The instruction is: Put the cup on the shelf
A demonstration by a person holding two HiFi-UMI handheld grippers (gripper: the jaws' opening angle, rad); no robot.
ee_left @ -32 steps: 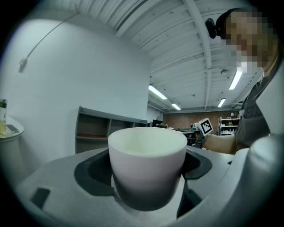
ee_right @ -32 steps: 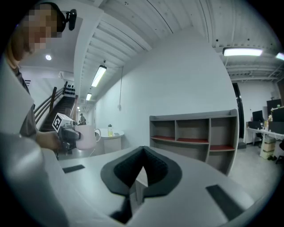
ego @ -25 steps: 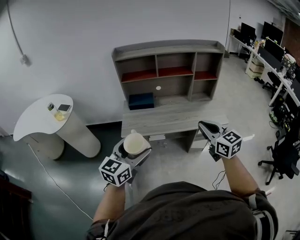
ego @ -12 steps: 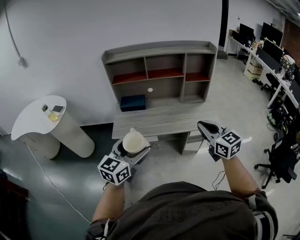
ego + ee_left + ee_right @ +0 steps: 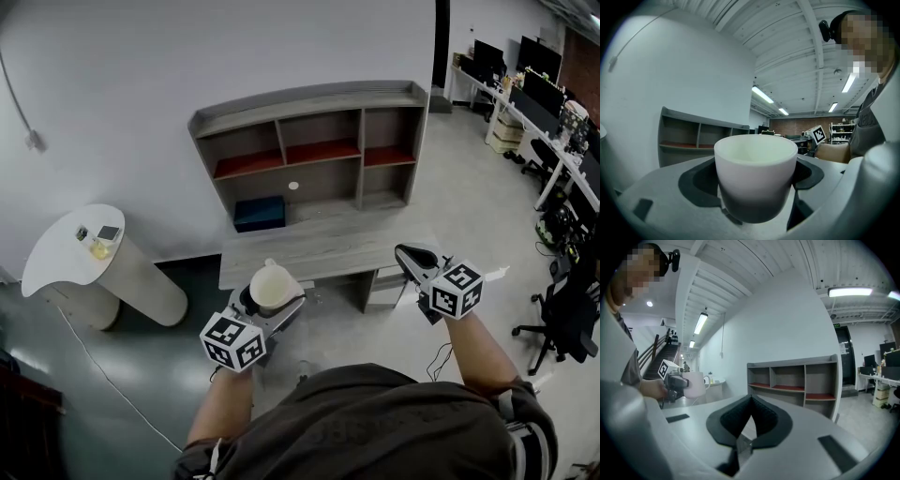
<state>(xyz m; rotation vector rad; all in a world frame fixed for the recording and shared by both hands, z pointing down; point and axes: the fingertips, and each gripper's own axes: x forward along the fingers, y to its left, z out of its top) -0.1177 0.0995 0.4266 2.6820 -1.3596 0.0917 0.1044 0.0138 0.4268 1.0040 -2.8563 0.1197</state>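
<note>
My left gripper (image 5: 269, 302) is shut on a white cup (image 5: 270, 287), held upright in the air in front of the desk; the cup (image 5: 755, 174) fills the left gripper view between the dark pads. The grey shelf unit (image 5: 309, 150) with red-lined upper compartments stands on the desk against the white wall, well beyond the cup. It also shows in the right gripper view as the shelf (image 5: 794, 380). My right gripper (image 5: 412, 255) hovers at the right, shut with nothing in it; its jaws (image 5: 749, 420) meet at the tips. The cup (image 5: 695, 383) and left gripper appear at that view's left.
A grey desk (image 5: 309, 246) carries the shelf, with a dark blue box (image 5: 259, 213) in a lower compartment. A white round pedestal table (image 5: 84, 251) with small items stands at the left. Office desks and black chairs (image 5: 567, 314) line the right side.
The shelf and desk have shifted left and slightly down in the head view as the view turned. Both grippers keep their pose, the cup still held in the left one.
</note>
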